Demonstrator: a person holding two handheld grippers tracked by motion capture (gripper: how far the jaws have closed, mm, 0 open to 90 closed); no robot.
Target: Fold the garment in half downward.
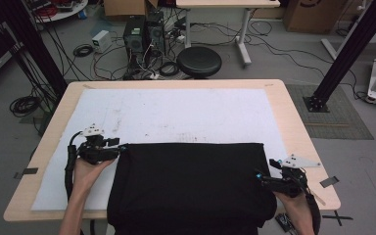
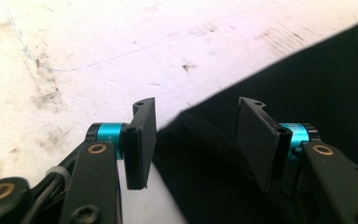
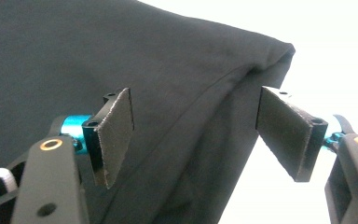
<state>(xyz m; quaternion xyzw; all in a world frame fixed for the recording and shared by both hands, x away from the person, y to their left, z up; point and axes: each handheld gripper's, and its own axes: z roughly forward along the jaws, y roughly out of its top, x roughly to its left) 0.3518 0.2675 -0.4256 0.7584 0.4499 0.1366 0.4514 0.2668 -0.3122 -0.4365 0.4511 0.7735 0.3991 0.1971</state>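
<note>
one black cloth (image 1: pixel 191 183), one white sheet (image 1: pixel 176 115), two open hand-held grippers

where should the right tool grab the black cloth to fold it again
Best guess: the far right corner of the flat black folded fabric cloth, approached from the right side over the white table mat. That corner juts out past the open right tool, and its layered edge gives the jaws something to pinch.
</note>
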